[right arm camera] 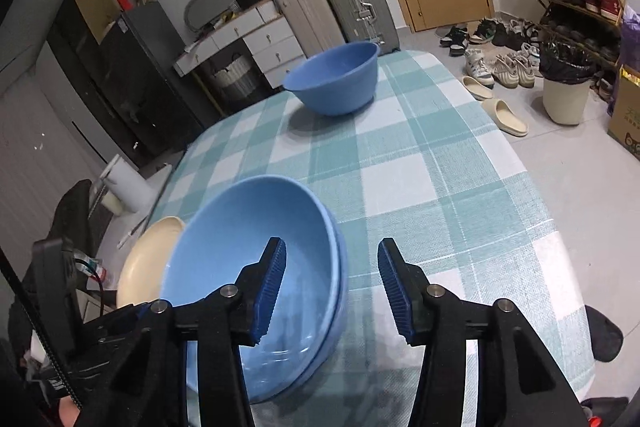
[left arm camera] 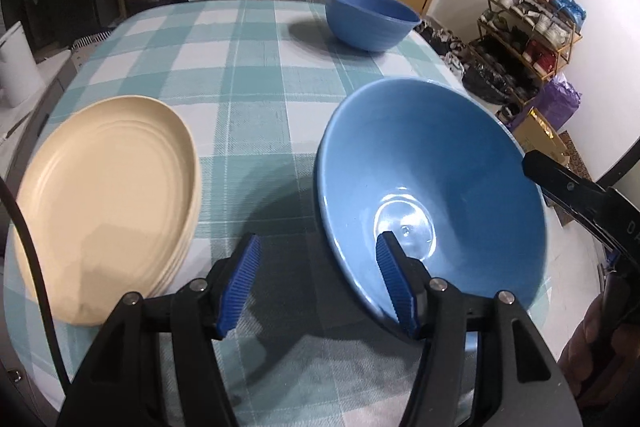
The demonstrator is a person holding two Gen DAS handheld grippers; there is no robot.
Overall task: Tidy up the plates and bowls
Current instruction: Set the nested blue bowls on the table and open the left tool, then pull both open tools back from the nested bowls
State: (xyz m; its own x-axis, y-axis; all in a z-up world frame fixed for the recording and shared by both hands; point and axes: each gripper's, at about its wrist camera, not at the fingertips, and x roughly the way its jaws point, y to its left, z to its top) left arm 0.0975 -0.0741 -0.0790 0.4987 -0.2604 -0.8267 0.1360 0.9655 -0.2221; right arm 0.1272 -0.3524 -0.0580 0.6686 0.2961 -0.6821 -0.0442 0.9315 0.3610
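A large light-blue bowl [left arm camera: 440,155] stands on the checked tablecloth [left arm camera: 256,67]; in the right wrist view it is the top one of two nested bowls [right arm camera: 240,227]. My left gripper [left arm camera: 318,283] is open and straddles its near-left rim, one pad inside and one outside, neither pressing. My right gripper [right arm camera: 332,291] is open too, straddling the opposite rim the same way. A stack of cream plates [left arm camera: 108,195] lies left of the bowls, partly hidden behind them as the cream plates [right arm camera: 148,259] in the right wrist view. A deeper blue bowl [left arm camera: 370,17] [right arm camera: 334,83] sits alone at the table's far end.
The table's right edge [right arm camera: 552,227] drops to a floor with slippers, shoes and a lined bin [right arm camera: 566,95]. Suitcases [right arm camera: 356,3] and white drawers stand beyond the far end. A white cylinder [left arm camera: 16,67] stands off the left side. Bare cloth lies between the near and far bowls.
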